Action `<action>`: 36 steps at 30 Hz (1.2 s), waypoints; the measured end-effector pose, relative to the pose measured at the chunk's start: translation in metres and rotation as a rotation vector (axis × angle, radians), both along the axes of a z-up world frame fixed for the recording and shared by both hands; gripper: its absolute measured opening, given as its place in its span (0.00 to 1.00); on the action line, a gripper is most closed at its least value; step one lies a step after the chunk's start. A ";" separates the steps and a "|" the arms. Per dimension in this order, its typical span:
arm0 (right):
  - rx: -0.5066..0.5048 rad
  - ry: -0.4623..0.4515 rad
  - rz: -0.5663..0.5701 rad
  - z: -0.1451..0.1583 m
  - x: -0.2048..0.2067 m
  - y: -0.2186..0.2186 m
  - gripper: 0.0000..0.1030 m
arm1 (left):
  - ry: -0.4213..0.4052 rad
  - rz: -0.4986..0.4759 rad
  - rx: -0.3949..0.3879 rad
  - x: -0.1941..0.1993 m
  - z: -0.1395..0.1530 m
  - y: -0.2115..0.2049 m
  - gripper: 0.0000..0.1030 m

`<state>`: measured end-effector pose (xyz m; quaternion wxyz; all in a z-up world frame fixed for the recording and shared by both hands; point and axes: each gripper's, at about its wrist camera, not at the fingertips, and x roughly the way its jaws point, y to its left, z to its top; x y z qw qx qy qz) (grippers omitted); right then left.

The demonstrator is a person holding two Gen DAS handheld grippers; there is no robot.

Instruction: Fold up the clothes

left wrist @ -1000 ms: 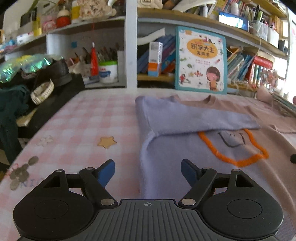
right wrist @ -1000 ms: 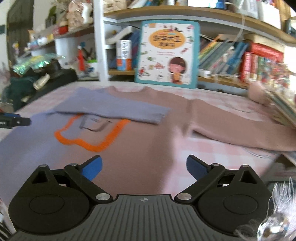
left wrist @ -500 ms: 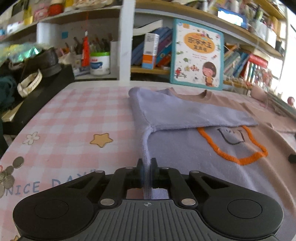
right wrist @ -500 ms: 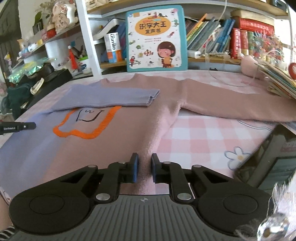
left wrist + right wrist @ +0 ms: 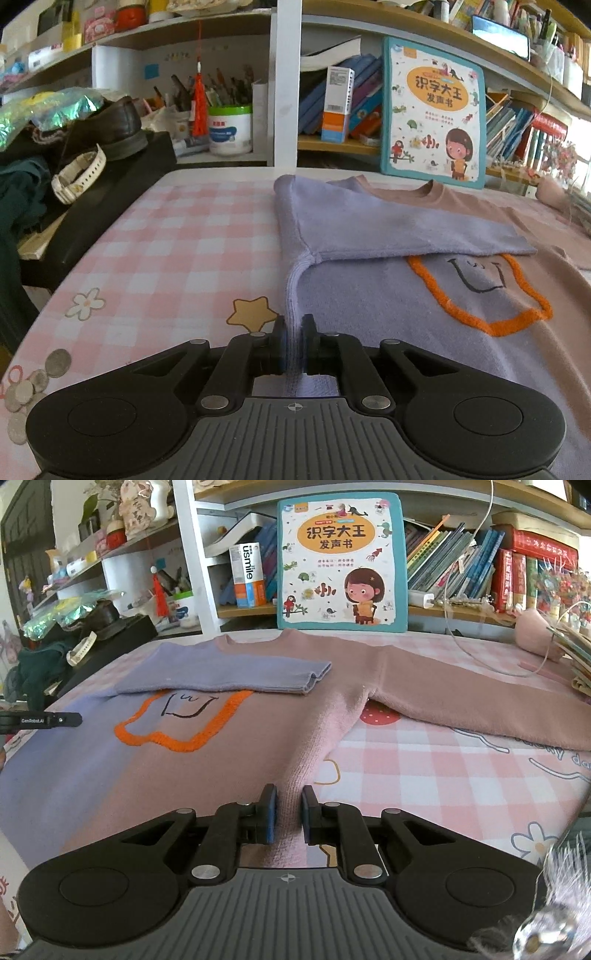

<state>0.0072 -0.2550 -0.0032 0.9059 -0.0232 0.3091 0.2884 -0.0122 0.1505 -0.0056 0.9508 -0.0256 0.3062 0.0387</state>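
A sweater, lilac on one half (image 5: 388, 295) and dusty pink on the other (image 5: 240, 760), lies flat on the checked tablecloth, with an orange outline on its chest. Its lilac sleeve (image 5: 388, 229) is folded across the chest. The pink sleeve (image 5: 480, 698) stretches out to the right. My left gripper (image 5: 293, 332) pinches the lilac side edge between its pads, and its jaws are opening slightly. My right gripper (image 5: 289, 805) holds a bunched ridge of the pink side edge, and its jaws are also opening slightly. The left gripper's tip (image 5: 40, 720) shows at the left of the right wrist view.
A children's picture book (image 5: 341, 561) leans on the bookshelf behind the sweater. A black box (image 5: 110, 184) with a shoe and a white watch stands at the table's left edge. Stacked books (image 5: 576, 657) lie at the right. Coins (image 5: 33, 380) are printed on the pink cloth (image 5: 184, 240).
Both grippers went from wide open to closed on the sweater's side edges, left on lilac, right on pink. Both moved forward, and the fabric now rises in a ridge at each grip.
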 end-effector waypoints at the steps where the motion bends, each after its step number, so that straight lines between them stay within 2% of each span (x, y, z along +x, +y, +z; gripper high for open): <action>1: -0.002 -0.005 -0.009 0.001 0.000 -0.002 0.23 | -0.005 0.009 0.010 -0.002 0.002 -0.002 0.16; 2: -0.003 -0.009 -0.017 0.002 -0.001 -0.004 0.39 | -0.009 0.019 0.019 -0.004 0.003 -0.003 0.18; 3: 0.004 -0.024 -0.028 0.004 -0.002 -0.009 0.48 | -0.014 0.028 0.029 -0.006 0.005 -0.005 0.23; 5: 0.029 -0.049 -0.060 0.012 -0.002 -0.026 0.49 | -0.055 0.026 0.040 -0.016 0.011 -0.011 0.37; 7: 0.037 -0.066 -0.127 0.020 0.003 -0.048 0.51 | -0.092 -0.002 0.041 -0.026 0.016 -0.019 0.56; 8: 0.031 -0.075 -0.165 0.023 0.006 -0.059 0.51 | -0.110 -0.017 0.042 -0.031 0.019 -0.023 0.58; 11: -0.024 -0.082 -0.292 0.029 0.024 -0.096 0.51 | -0.124 -0.073 0.023 -0.040 0.022 -0.037 0.61; 17: -0.103 -0.042 -0.471 0.029 0.061 -0.154 0.51 | -0.112 -0.163 -0.028 -0.046 0.017 -0.060 0.76; 20: -0.083 -0.007 -0.540 0.028 0.075 -0.179 0.51 | -0.087 -0.220 -0.035 -0.047 0.012 -0.069 0.79; 23: -0.042 0.041 -0.591 0.024 0.083 -0.200 0.51 | -0.048 -0.235 0.000 -0.046 0.003 -0.075 0.79; 26: -0.027 0.072 -0.619 0.022 0.094 -0.206 0.50 | -0.036 -0.231 -0.002 -0.047 0.001 -0.073 0.79; 28: -0.023 0.086 -0.631 0.021 0.099 -0.208 0.49 | -0.029 -0.222 0.004 -0.048 0.001 -0.072 0.85; 32: -0.006 0.108 -0.651 0.019 0.108 -0.206 0.48 | -0.014 -0.220 0.000 -0.048 0.001 -0.070 0.86; 36: 0.020 0.122 -0.669 0.017 0.116 -0.206 0.43 | -0.003 -0.216 -0.011 -0.046 0.000 -0.067 0.88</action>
